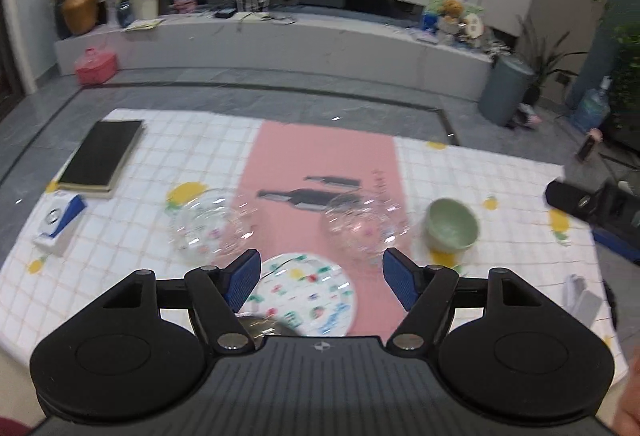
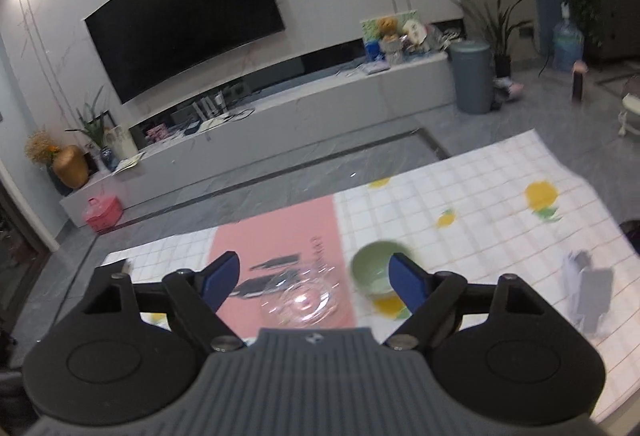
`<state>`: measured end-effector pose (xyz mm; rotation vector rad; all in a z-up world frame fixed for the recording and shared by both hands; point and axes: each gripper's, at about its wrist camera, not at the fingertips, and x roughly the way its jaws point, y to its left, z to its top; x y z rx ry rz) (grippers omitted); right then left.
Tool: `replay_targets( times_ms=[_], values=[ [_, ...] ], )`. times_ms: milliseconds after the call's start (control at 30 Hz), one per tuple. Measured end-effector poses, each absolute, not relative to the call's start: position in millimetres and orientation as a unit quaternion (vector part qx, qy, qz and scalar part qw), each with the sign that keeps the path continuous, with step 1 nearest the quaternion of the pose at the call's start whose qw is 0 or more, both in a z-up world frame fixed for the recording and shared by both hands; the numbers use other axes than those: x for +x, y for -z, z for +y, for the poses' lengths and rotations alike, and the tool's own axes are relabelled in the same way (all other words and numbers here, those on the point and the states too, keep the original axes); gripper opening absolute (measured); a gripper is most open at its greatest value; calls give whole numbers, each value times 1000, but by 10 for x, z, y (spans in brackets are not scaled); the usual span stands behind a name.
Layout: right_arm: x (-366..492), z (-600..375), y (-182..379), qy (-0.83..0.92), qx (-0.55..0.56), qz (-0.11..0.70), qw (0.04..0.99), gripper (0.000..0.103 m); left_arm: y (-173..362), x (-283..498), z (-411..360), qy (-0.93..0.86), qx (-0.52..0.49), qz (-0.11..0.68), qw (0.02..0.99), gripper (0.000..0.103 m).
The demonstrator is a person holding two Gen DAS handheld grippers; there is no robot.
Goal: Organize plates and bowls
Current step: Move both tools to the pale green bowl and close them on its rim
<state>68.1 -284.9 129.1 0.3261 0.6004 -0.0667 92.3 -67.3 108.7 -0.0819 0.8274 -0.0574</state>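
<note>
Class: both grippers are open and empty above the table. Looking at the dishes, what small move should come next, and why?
Probably lower the right gripper toward the green bowl. Both it and the left gripper hold nothing, and the two glass bowls and patterned plate lie separate, unstacked.

Table: wore a white checked cloth (image 1: 120,236) with a pink mat (image 1: 324,156).
On it: two glass bowls (image 1: 208,228) (image 1: 360,228), green bowl (image 1: 452,224), plate (image 1: 316,300), black book (image 1: 104,152).

Black left claw (image 1: 319,279), blue pads (image 1: 241,279), silver pivot screws, ribbed grey housing, right claw (image 2: 315,279) identical
</note>
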Motion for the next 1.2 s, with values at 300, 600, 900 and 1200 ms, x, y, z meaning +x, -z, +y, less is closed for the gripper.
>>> replay_targets(
  times_ms=[300, 600, 900, 1200],
  values=[
    [1131, -3523, -910, 81, 188, 321, 925, 81, -921, 1240, -1218, 35, -53, 408, 911, 82],
    [1385, -4048, -236, 93, 243, 342, 903, 81, -441, 1513, -1988, 29, 13, 422, 906, 82],
    [1426, -4324, 272, 89, 319, 340, 880, 80, 118, 1502, -2439, 46, 61, 370, 926, 82],
    [1806, -4016, 632, 80, 274, 351, 892, 79, 380, 1867, -2251, 31, 0, 398, 917, 78]
  ],
)
